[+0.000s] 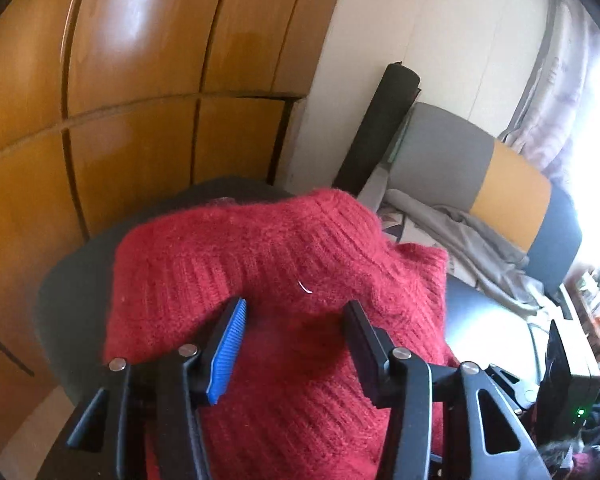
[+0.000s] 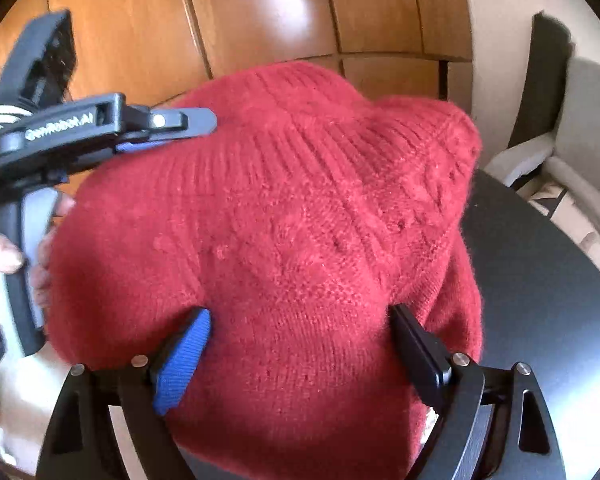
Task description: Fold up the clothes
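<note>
Left hand-held gripper: jaws spread, red knitted sweater bunched between, not clamped. Right hand-held gripper: likewise spread. Sweater heaped on dark table. Step: gathering; next, pinch an edge.

Not much room here tbh. The red sweater is bunched up in a big mound and fills nearly everything in front of both grippers, sitting right between the jaws of each. Bare dark worktop only shows to the right of the mound and in a thin strip on its left. The wooden wardrobe stands close behind, so the far side is boxed in. The left gripper reaches over the mound's upper left, blocking that side. Off to the right a couch piled with grey cloth and a black roll leaning on the wall crowd that edge.
</note>
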`<move>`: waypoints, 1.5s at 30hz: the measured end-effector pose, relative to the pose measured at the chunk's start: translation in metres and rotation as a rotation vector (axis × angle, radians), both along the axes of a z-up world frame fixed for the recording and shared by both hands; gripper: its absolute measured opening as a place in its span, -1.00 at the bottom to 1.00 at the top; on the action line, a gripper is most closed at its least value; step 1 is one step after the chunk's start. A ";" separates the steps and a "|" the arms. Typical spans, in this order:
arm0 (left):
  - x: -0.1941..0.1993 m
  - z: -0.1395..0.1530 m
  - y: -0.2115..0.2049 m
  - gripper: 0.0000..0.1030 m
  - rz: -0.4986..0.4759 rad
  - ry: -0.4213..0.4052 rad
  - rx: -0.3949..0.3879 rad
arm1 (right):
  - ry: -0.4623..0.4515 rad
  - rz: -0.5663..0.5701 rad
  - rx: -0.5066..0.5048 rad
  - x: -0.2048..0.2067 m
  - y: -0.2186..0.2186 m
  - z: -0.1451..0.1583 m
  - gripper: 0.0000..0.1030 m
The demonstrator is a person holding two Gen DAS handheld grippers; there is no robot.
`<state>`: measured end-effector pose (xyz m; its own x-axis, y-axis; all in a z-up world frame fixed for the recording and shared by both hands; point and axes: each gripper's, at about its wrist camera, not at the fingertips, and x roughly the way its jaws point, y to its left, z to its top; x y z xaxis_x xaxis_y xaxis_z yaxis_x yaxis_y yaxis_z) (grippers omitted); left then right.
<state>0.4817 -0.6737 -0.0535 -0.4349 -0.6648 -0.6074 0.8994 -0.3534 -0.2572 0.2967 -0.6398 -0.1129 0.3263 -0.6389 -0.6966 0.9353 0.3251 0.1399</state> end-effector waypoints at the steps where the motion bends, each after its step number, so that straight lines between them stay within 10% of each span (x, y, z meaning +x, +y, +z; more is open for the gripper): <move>1: 0.001 0.004 0.009 -0.02 0.012 0.019 0.000 | 0.012 -0.008 0.009 0.002 -0.001 0.001 0.77; 5: 0.020 0.031 0.023 0.16 0.109 0.041 -0.048 | 0.065 -0.026 0.013 0.007 0.004 0.024 0.77; 11: 0.043 0.083 0.095 0.25 0.293 -0.141 -0.218 | 0.086 -0.182 -0.136 0.006 0.032 0.087 0.81; 17: 0.043 0.101 0.122 0.25 0.386 -0.148 -0.176 | 0.132 -0.237 -0.240 0.028 0.046 0.132 1.00; 24: 0.056 0.130 0.144 -0.11 0.324 -0.167 -0.223 | 0.167 -0.251 -0.220 0.043 0.036 0.132 1.00; 34: 0.058 0.135 0.132 -0.12 0.419 -0.230 -0.267 | 0.200 -0.227 -0.230 0.068 0.034 0.123 1.00; 45: 0.033 0.107 0.106 -0.12 0.376 -0.182 -0.151 | 0.204 -0.199 -0.186 0.074 0.027 0.106 1.00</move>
<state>0.5143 -0.5677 0.0537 -0.0406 -0.8437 -0.5353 0.9985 -0.0143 -0.0532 0.3704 -0.6128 -0.0065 0.0484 -0.7984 -0.6002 0.9856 0.1355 -0.1008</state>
